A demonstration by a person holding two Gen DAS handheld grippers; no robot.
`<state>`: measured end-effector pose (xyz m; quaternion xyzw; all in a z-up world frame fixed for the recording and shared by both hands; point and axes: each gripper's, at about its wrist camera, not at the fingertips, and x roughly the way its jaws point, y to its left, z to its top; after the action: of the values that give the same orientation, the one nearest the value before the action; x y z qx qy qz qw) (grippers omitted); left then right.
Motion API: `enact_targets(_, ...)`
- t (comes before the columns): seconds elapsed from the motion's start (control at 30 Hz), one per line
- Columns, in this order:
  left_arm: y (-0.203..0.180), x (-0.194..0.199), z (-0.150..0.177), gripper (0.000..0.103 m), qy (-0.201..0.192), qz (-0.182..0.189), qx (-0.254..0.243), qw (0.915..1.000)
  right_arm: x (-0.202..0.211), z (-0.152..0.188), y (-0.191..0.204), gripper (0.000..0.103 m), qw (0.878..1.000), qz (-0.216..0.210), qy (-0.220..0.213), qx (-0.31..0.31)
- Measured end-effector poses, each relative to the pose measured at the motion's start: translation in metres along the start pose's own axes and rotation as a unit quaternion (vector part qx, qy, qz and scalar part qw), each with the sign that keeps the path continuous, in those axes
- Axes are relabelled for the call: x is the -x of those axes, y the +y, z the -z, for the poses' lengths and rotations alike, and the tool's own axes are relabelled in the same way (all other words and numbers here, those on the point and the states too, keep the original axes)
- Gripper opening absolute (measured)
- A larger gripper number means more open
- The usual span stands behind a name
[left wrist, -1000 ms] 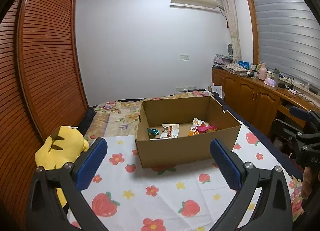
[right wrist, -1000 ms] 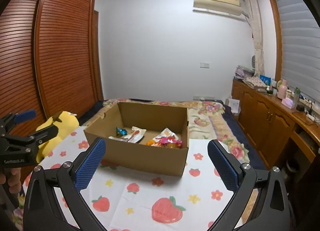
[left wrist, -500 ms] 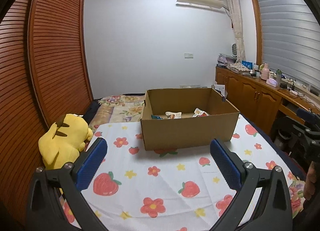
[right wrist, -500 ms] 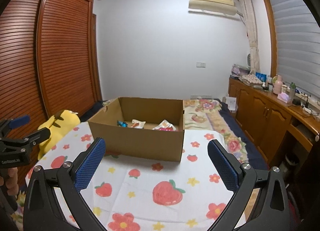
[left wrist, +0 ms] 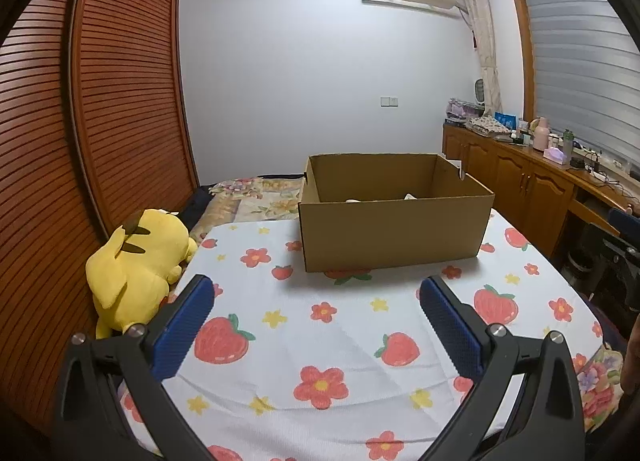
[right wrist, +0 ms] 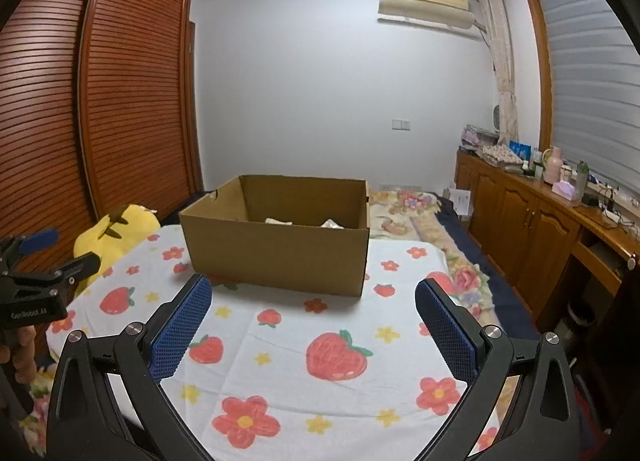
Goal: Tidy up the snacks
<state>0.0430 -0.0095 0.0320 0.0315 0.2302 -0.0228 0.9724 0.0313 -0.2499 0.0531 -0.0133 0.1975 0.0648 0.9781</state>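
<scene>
An open cardboard box stands on a white bedsheet with strawberries and flowers. Only the pale tops of snack packets show over its front wall. My left gripper is open and holds nothing, low over the sheet in front of the box. My right gripper is likewise open and holds nothing, in front of the box's near right corner. The left gripper body also shows at the left edge of the right wrist view, held by a hand.
A yellow plush toy lies at the bed's left edge beside a slatted wooden wardrobe. A wooden cabinet with bottles and clutter runs along the right wall. A floral quilt lies behind the box.
Both grippers have dropped lower and pulled back from the box, so its front wall now hides most of the snacks inside. Both stayed open.
</scene>
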Motion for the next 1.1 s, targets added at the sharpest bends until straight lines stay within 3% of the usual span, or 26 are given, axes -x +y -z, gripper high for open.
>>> enact_targets(1.1, -0.0017, 0.0062, 0.0018, 0.103, -0.007, 0.000, 0.000, 1.0000, -0.0029, 0.0030, 0.0002, 0.103, 1.000, 0.005, 0.002, 0.001)
